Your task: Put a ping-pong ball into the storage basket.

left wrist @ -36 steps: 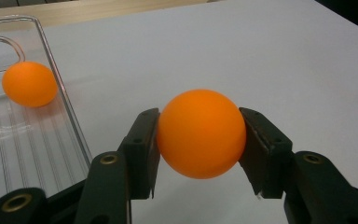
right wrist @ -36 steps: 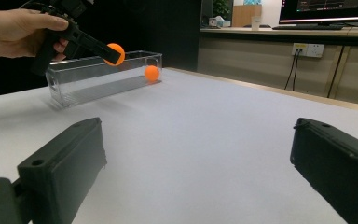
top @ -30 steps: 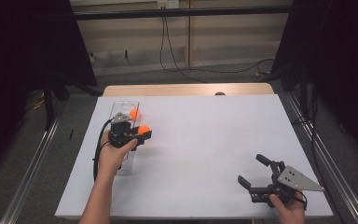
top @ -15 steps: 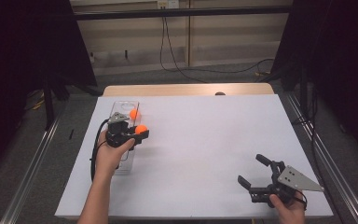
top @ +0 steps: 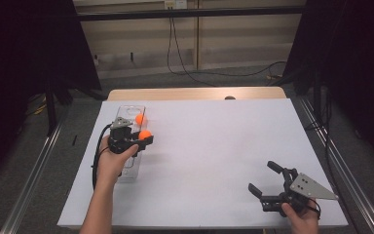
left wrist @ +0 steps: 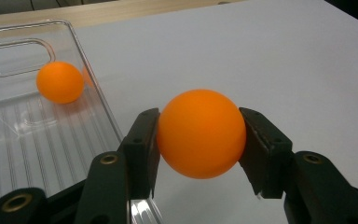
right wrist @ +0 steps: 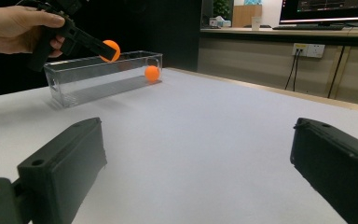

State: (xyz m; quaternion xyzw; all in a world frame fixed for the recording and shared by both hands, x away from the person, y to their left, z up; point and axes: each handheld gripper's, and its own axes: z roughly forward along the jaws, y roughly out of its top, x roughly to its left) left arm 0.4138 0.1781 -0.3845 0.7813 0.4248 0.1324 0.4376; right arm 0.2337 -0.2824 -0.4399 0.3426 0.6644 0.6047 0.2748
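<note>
Left claw (left wrist: 199, 140) clamps an orange ball (left wrist: 199, 134) beside the clear tray (left wrist: 23, 135), ready to join the ball inside (left wrist: 59, 82); right claw (top: 268, 184) rests wide, empty, on the table (top: 214, 146).

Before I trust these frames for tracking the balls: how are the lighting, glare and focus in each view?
High view: white table evenly lit, surroundings dark. Left gripper view: held ball sharp, soft sheen; ball in the tray slightly soft; clear tray shows faint reflections. Right gripper view: its near jaws blurred, tray fairly sharp, bright screen beyond.
</note>
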